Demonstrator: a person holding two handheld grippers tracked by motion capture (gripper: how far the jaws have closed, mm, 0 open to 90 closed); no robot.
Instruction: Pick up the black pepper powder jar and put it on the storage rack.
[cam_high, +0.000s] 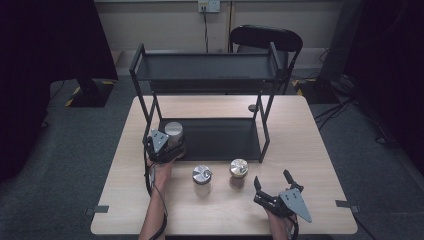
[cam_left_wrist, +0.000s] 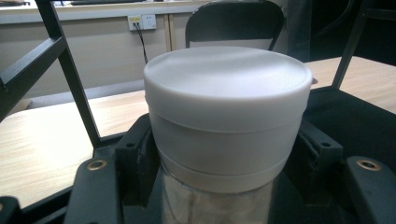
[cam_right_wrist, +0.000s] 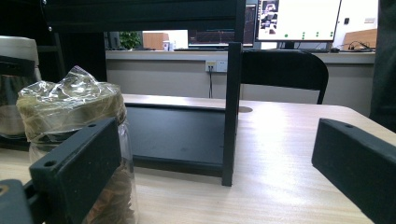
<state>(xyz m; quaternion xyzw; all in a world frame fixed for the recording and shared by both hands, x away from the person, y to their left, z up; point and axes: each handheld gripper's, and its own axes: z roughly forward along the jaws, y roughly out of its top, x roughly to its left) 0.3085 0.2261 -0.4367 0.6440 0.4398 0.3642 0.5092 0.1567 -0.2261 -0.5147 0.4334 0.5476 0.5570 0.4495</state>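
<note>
So the left gripper (cam_high: 167, 146) has its jaws clamped on a white-lidded jar (cam_left_wrist: 227, 112), gripping the body just under the lid, which keeps the jar upright. In the high view that jar sits at the front left corner of the black rack's lower shelf (cam_high: 220, 137), so my guess is it's being set down there, or lifted off, can't tell which. What's inside the jar I can't make out, just a clear wall below the lid.

The right gripper (cam_high: 274, 187) hangs over the bench (cam_high: 310, 150) near the front right, jaws spread wide with nothing between them, probably waiting its turn.

Two more jars stand on the bench in front of the rack: a silver-lidded jar (cam_high: 202, 179) and a foil-topped jar (cam_high: 239, 171). Up close the second one's top is crinkly clear wrap over brownish stuff. The rack's top shelf (cam_high: 205, 67) has nothing on it.
</note>
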